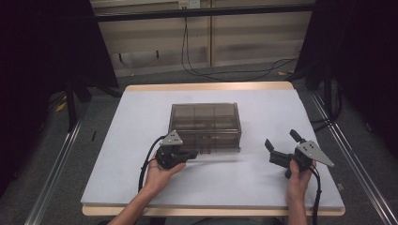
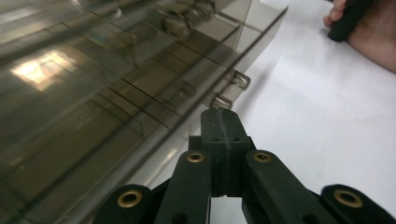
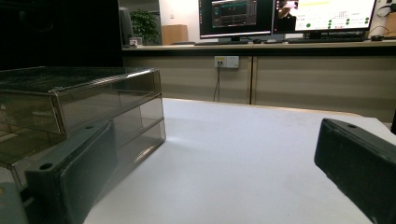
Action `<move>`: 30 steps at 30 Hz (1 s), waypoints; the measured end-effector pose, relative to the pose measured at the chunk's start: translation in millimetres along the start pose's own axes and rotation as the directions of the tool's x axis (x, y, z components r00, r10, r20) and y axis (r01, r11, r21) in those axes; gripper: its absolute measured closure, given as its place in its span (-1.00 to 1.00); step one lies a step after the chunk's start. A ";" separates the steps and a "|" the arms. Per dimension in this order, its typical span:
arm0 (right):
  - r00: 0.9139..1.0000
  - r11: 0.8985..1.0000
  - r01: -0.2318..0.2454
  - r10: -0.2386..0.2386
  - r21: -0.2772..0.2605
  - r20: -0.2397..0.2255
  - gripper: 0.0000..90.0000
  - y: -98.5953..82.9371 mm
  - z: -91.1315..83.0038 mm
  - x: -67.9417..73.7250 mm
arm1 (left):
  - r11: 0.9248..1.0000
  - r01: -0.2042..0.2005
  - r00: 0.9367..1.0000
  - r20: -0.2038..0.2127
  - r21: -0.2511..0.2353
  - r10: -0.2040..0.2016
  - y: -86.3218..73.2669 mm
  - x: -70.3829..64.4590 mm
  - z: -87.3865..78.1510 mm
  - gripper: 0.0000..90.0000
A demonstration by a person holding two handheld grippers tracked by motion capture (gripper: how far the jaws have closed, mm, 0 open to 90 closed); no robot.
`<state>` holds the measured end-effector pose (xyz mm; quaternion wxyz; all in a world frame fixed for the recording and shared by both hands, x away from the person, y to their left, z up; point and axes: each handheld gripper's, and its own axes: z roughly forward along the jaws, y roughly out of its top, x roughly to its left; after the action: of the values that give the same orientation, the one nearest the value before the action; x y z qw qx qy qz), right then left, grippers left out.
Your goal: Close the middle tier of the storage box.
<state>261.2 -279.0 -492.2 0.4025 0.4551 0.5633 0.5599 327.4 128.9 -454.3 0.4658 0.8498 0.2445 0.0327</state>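
Note:
A smoky see-through drawer box [image 1: 205,123] stands in the middle of the white table [image 1: 263,183]. My left gripper [image 1: 193,153] lies against the box's front, at its left half, held in a hand. In the left gripper view its jaws [image 2: 219,122] are pressed together with nothing visible between them, their tip just short of a small clear drawer handle [image 2: 223,100]; a second handle [image 2: 240,78] sits beyond it. My right gripper [image 1: 281,139] rests right of the box, its jaws spread wide and empty [image 3: 215,163]. The box [image 3: 84,112] shows at the left of that view.
The table's wooden edge [image 1: 206,86] runs along the far side, with grey floor and cables behind. Black stands flank the table. The right hand [image 2: 369,28] shows at the top right of the left gripper view. Monitors [image 3: 285,16] sit on a far counter.

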 end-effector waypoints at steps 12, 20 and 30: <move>1.000 1.000 0.002 -0.002 0.000 0.000 -1.00 0.0 0.1 -0.2 | 1.000 0.015 1.000 -0.010 0.020 -0.015 2.4 4.9 4.1 1.00; 1.000 1.000 0.001 -0.002 -0.003 -0.003 -1.00 -0.1 0.2 0.0 | 1.000 0.008 1.000 0.009 0.019 -0.008 6.3 5.1 8.1 1.00; 1.000 1.000 0.001 -0.001 0.000 0.000 -1.00 0.0 0.1 -0.1 | 1.000 0.020 1.000 -0.004 0.008 -0.020 9.6 6.5 11.7 1.00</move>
<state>261.4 -279.0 -492.2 0.4027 0.4549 0.5634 0.5599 340.2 118.5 -454.2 0.4622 0.8491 0.2541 0.0286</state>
